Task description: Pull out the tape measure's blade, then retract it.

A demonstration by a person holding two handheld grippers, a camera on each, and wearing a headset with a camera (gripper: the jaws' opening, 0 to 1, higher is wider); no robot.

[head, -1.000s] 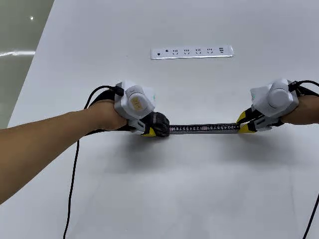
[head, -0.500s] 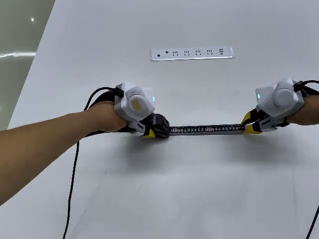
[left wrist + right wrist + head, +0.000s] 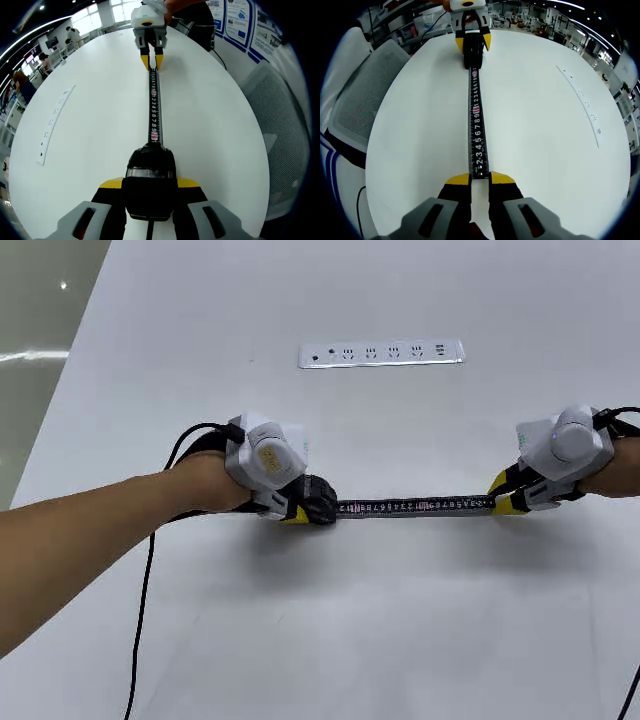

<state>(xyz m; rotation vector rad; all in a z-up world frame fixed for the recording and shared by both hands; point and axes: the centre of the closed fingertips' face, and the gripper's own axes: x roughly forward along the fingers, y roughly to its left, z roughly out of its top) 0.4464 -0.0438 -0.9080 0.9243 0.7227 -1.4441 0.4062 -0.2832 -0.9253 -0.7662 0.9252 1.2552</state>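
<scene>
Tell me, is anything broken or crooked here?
Nothing stands out. The blade runs straight, without kinks, from the tape measure case in the left tongs to the right tongs pinching its tip. The power strip lies flat.

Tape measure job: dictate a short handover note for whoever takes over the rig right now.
Left gripper: shut on the case, which sits on the table.
Right gripper: shut on the tip of the blade, low over the table.
The blade runs straight between the two, numbers up, well short of the power strip.
Done: blade pulled out.
Left: retract it, probably by easing the right gripper toward the case.
</scene>
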